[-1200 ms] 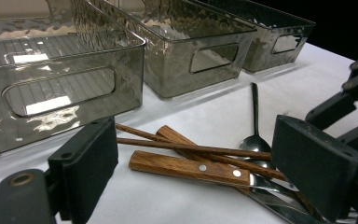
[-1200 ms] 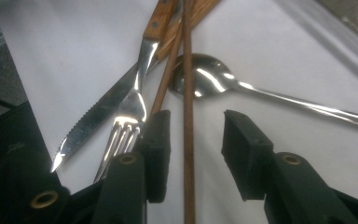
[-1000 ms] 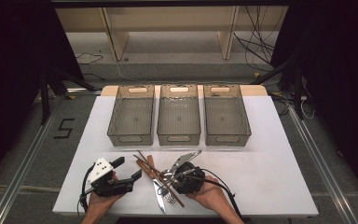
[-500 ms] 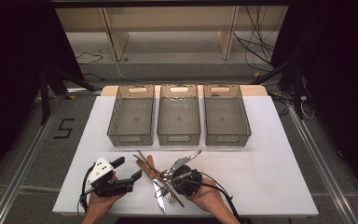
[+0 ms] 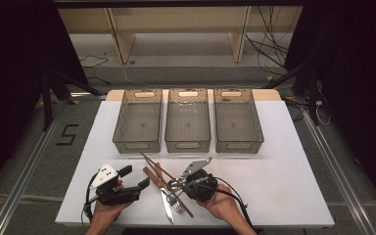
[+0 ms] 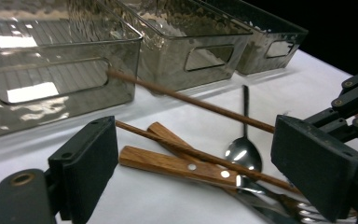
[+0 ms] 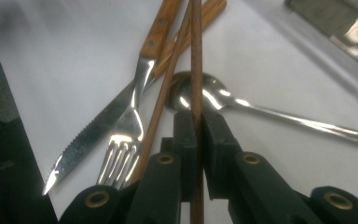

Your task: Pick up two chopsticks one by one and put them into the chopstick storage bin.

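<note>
Already Pinched: One Chopstick Clamped, Its Twin Loose in the Pile

Three smoked-plastic bins [image 5: 188,122] stand in a row on the white table [image 5: 284,196], well beyond the cutlery pile near the front edge. Left of the pile, the left gripper [image 5: 136,178] rests with its jaws wide apart around nothing, pointed at the wooden handles. Right of the pile, the right gripper [image 7: 197,140] has just been closing, and its jaws are now clamped on one chopstick [image 7: 196,70]. That chopstick lies in the pile above the spoon [image 7: 200,95], beside the second chopstick [image 7: 165,88], the fork [image 7: 128,126] and the serrated knife [image 7: 91,135]. The risk, as I judge it: the thin, round stick could swivel between the pads, or its far end could drag the second chopstick and scatter the pile.
</note>
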Available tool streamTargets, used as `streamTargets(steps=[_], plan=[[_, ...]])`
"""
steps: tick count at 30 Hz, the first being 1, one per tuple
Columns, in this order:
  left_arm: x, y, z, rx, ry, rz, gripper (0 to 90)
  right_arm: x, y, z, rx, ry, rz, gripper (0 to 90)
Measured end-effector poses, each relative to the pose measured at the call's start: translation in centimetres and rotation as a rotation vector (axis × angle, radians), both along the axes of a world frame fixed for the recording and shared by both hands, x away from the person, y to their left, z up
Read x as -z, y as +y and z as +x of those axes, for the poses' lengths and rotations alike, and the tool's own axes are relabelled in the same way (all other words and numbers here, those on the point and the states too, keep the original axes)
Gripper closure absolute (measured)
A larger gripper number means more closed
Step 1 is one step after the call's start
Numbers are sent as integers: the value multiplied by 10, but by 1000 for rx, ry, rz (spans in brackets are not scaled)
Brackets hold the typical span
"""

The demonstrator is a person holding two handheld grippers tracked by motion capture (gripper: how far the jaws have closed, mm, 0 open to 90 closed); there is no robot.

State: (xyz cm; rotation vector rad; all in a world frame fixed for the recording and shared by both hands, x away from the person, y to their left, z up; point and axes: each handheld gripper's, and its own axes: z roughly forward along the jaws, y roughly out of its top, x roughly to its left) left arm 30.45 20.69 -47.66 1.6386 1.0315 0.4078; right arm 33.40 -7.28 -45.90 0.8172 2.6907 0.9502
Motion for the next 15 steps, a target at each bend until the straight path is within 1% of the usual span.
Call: streamTargets(steps=[1, 3, 4, 5, 6, 7, 8, 9, 10, 12, 13, 14, 15], plan=[[-2, -1, 0, 0, 12, -16, 148, -2, -1, 0, 5, -5, 12, 852], [-6, -5, -2, 5, 11, -30, 160, -10, -4, -2, 6, -30, 51, 852], [-8, -7, -2, 13, 5, -29, 160, -11, -4, -3, 7, -37, 62, 852], [-10, -10, -3, 21, 3, -18, 162, -13, -5, -3, 7, -46, 77, 852], [-13, -14, -2, 27, 9, -14, 163, -15, -5, -4, 8, -52, 87, 852], [-15, -17, -2, 37, 20, -23, 165, -15, -5, -4, 8, -52, 87, 852], [-16, -19, -1, 50, 35, -35, 172, -17, -6, -5, 14, -65, 105, 852], [-18, -22, 0, 51, 50, -49, 176, -18, -7, -6, 14, -73, 115, 852], [-20, -25, 1, 57, 65, -54, 184, -19, -7, -6, 13, -80, 127, 851], [-25, -29, 5, 73, 97, -75, 195, -21, -7, -7, 13, -87, 137, 851], [-27, -31, 7, 73, 110, -90, 218, -23, -7, -9, 12, -100, 153, 851], [-29, -32, 9, 79, 118, -104, 218, -23, -7, -9, 12, -100, 153, 851], [-32, -33, 11, 89, 132, -124, 237, -24, -7, -10, 10, -112, 168, 851]])
